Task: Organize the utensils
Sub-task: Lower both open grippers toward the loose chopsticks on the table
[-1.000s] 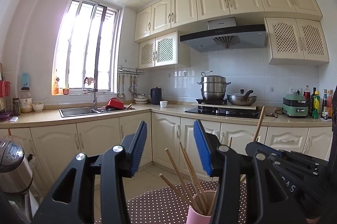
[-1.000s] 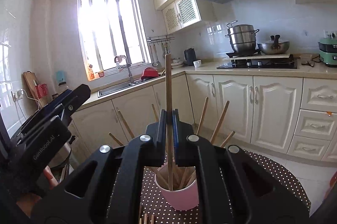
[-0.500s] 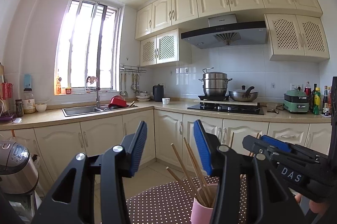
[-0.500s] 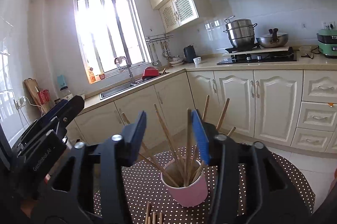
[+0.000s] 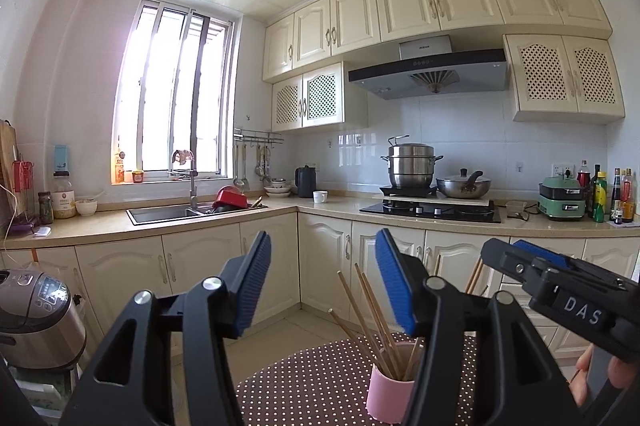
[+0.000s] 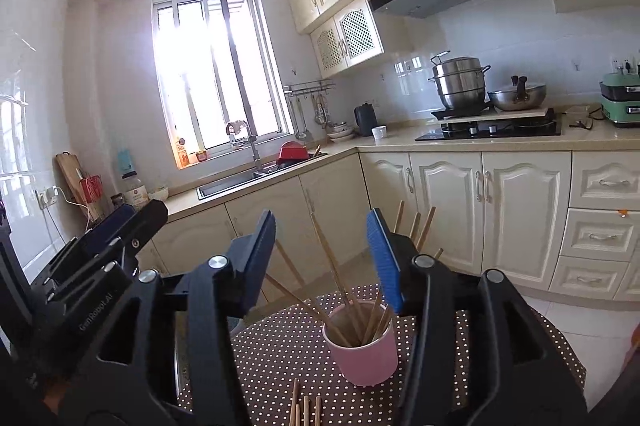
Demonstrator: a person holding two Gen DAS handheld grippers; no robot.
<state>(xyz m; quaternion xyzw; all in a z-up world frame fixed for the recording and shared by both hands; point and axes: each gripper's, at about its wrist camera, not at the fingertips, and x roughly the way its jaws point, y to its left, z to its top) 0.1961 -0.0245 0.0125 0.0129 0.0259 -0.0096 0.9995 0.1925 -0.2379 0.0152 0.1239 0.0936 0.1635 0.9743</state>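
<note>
Chopsticks (image 6: 340, 274) stand mostly in the pink cup (image 6: 362, 354) on the dotted bench (image 6: 280, 354); several loose chopsticks (image 6: 304, 408) remain beside it; right gripper (image 6: 322, 258) and left gripper (image 5: 322, 284) released, empty.

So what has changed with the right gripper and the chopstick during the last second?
The right gripper let go of the chopstick, opened, and the chopstick now stands in the pink cup with the others. The left gripper stayed open; loose chopsticks lie on the dotted table.
</note>
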